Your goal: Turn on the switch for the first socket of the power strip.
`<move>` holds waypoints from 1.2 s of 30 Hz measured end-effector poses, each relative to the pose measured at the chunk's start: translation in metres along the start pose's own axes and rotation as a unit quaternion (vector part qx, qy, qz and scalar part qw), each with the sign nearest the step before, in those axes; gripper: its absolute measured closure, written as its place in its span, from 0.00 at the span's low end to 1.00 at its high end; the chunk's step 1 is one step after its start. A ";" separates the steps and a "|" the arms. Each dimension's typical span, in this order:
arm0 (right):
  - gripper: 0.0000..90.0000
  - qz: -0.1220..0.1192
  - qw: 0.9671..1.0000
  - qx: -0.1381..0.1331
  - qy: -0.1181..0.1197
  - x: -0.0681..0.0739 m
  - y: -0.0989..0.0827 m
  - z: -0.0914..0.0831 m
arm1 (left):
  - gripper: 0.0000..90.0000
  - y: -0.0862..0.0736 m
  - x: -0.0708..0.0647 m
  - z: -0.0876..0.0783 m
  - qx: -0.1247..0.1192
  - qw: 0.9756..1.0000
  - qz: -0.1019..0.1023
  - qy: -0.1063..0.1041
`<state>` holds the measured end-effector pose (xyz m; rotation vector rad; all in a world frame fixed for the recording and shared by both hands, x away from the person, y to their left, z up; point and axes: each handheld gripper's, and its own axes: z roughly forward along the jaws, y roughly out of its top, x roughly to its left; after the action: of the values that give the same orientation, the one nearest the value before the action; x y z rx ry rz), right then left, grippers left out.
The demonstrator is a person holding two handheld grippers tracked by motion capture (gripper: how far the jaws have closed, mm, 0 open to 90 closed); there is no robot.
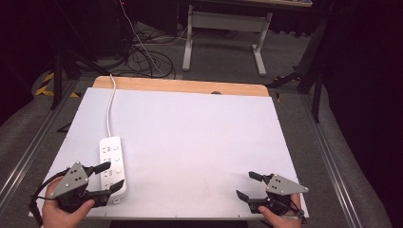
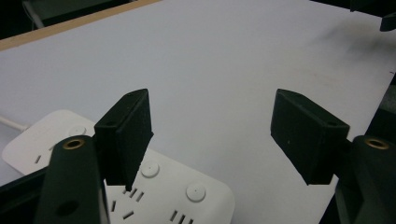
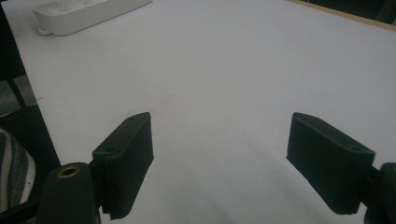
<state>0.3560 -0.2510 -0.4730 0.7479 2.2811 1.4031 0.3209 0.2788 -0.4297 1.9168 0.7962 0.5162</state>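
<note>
A white power strip (image 1: pixel 111 159) lies flat near the table's front left, and its white cable (image 1: pixel 110 109) runs off toward the far edge. My left gripper (image 1: pixel 112 175) is held in a hand at the front left corner, open. One jaw hangs over the strip's near end and the other over bare table beside it. In the left gripper view the strip (image 2: pixel 187 196) sits low, under the left jaw, with no pad pressing on it. My right gripper (image 1: pixel 245 184) rests at the front right, open, with nothing between its jaws (image 3: pixel 219 158). The strip (image 3: pixel 88 14) lies far off in that view.
A white sheet (image 1: pixel 190 133) covers the table, with a strip of wood (image 1: pixel 180 85) showing along the far edge. Metal rails (image 1: pixel 28 152) run along both sides. Beyond the table are cables on the floor (image 1: pixel 147 59) and a desk frame (image 1: pixel 223 28).
</note>
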 end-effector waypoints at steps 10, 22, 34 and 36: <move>0.26 0.000 1.000 0.000 0.001 0.000 0.000 0.000 | 0.35 0.016 0.005 0.003 0.002 1.000 -0.001 -0.001; 0.26 0.000 1.000 0.000 -0.001 0.000 0.000 0.000 | 0.36 0.026 0.012 0.008 0.011 1.000 -0.007 -0.003; 0.27 0.000 1.000 -0.002 -0.003 0.000 0.000 0.000 | 0.37 0.040 0.022 0.015 0.015 1.000 -0.008 -0.004; 0.27 -0.001 1.000 -0.001 -0.004 0.000 0.000 0.000 | 0.37 0.042 0.025 0.016 0.015 1.000 -0.008 -0.004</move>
<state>0.3561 -0.2514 -0.4731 0.7475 2.2738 1.3995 0.3621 0.2732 -0.3994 1.9368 0.8183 0.4887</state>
